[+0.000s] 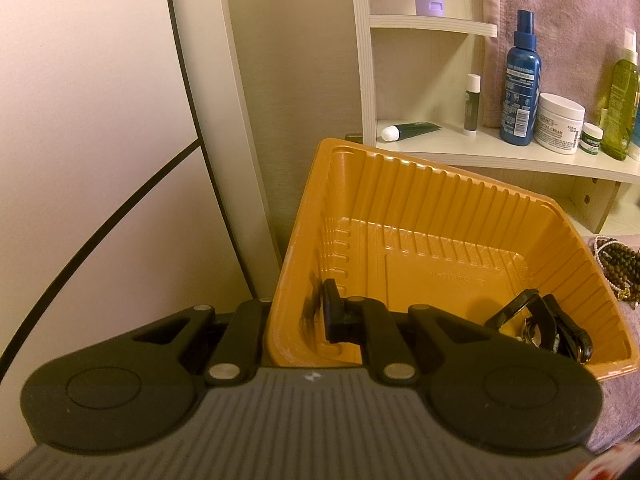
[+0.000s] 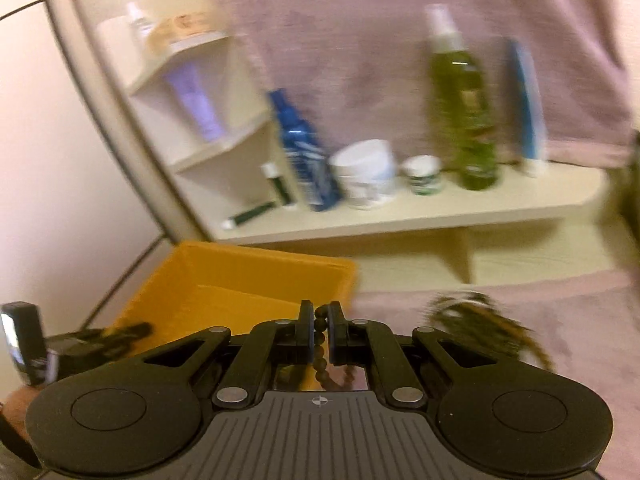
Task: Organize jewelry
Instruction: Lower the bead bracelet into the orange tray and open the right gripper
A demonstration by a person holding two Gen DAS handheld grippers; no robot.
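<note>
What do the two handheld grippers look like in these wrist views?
Both look alike. The left gripper and right gripper have matte black linkage arms with silver pivot pins, two round black housings with a circular inset, and flat black fingers. Their base is grey, ribbed plastic with a small white mark at the centre. No cables or sleeves show.

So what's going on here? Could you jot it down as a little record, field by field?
setting: pink cloth below a shelf of toiletries
left gripper: shut on the wall of the orange tray
right gripper: shut on a string of brown beads
in tray: a dark watch-like item
still on cloth: a heap of bead bracelets
</note>
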